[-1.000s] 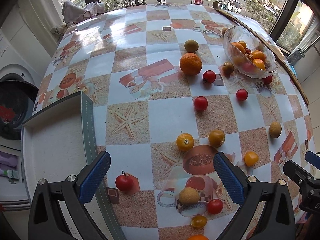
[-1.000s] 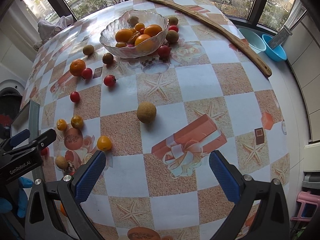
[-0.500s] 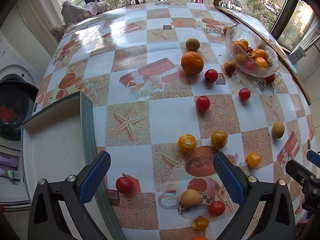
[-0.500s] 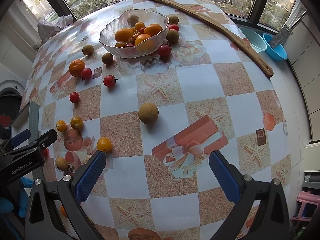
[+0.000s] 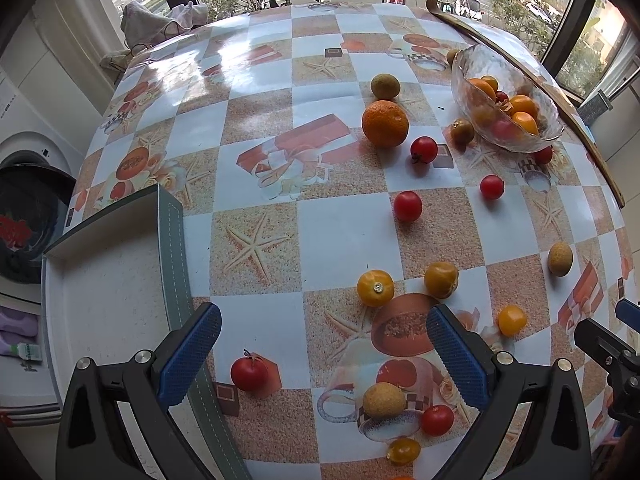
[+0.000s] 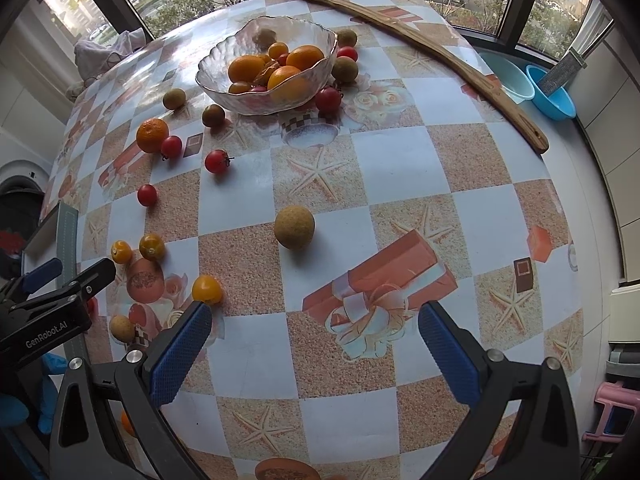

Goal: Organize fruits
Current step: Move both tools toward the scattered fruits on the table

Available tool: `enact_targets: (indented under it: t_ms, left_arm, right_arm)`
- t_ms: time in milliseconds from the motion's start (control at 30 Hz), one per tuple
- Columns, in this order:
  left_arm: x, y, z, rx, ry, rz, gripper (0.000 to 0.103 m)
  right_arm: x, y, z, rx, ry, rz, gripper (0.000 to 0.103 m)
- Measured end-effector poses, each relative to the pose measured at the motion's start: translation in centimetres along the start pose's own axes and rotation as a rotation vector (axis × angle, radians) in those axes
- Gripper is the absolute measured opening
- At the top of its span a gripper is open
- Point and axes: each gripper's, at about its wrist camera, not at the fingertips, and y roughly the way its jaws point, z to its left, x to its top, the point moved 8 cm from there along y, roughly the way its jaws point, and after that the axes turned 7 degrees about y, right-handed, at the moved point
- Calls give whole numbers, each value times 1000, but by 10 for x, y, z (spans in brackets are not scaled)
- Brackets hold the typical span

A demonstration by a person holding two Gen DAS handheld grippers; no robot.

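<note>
Many small fruits lie scattered on a checked tablecloth. A glass bowl (image 6: 224,80) at the far side holds several oranges and tomatoes; it also shows in the left wrist view (image 5: 472,92). A large orange (image 5: 385,123), red tomatoes (image 5: 407,206) and yellow fruits (image 5: 375,288) lie loose. My left gripper (image 5: 323,340) is open and empty above the table's near edge, close to a red tomato (image 5: 249,374). My right gripper (image 6: 315,340) is open and empty, short of a tan round fruit (image 6: 294,227).
A white tray with a grey-green rim (image 5: 170,248) sits at the table's left edge. A long wooden stick (image 6: 432,52) lies along the far right edge. Blue basins (image 6: 550,92) stand beyond it. A washing machine (image 5: 24,208) is on the left.
Both grippers have moved slightly forward over the table, so the fruits sit a little lower in view. Both stay open and empty.
</note>
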Motion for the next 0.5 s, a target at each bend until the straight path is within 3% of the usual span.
enact_targets:
  t_ms: [500]
  left_arm:
    - [4, 13, -8, 13, 24, 10, 103]
  right_arm:
    - [5, 8, -2, -3, -2, 9, 103]
